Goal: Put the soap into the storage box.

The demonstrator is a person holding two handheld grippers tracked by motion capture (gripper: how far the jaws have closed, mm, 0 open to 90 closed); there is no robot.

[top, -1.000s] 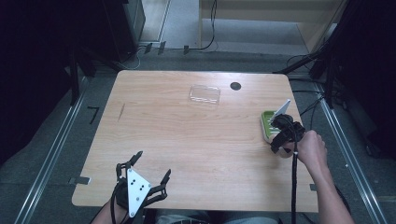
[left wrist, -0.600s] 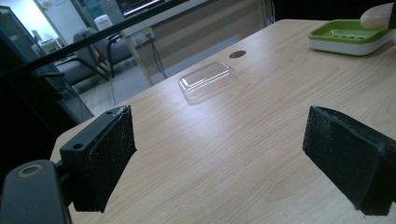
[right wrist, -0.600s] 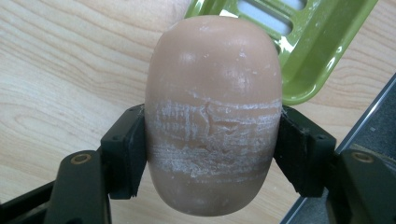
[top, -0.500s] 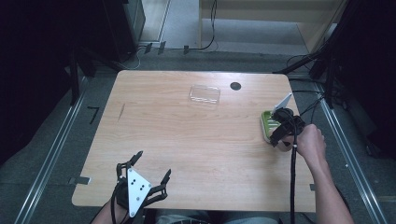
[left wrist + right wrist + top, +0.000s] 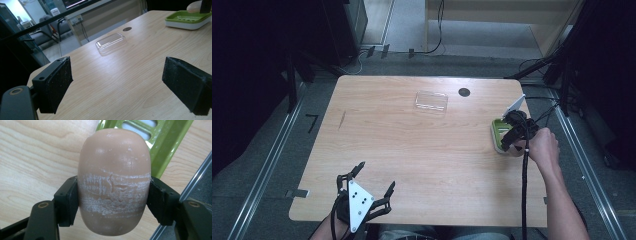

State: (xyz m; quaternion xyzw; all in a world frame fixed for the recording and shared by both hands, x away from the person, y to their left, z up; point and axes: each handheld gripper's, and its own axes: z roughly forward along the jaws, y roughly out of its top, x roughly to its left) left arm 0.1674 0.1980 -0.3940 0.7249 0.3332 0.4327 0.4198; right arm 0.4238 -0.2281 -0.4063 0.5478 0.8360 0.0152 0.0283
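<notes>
at the lower left of the high view, the left gripper [image 5: 374, 186] is held above the near edge of the wooden bench [image 5: 412, 150], its fingers [image 5: 56, 83] spread wide and released, with nothing between them. in the left gripper view, bare wood is seen between the two pads. further right, near the upper middle of the high view, a clear plastic lid [image 5: 431, 101] is laid flat on the bench, just left of a dark round hole [image 5: 464, 92]. at the right edge of the bench, a green and white soap dish [image 5: 498, 135] is set, and the right gripper [image 5: 511, 142] is held over it by a hand [image 5: 543, 148]. in the right gripper view, a beige soap bar [image 5: 114, 180] is grasped across its scuffed middle by the clenched fingers [image 5: 67, 202], filling the centre of the frame, with the green dish seen behind it at the upper right.
</notes>
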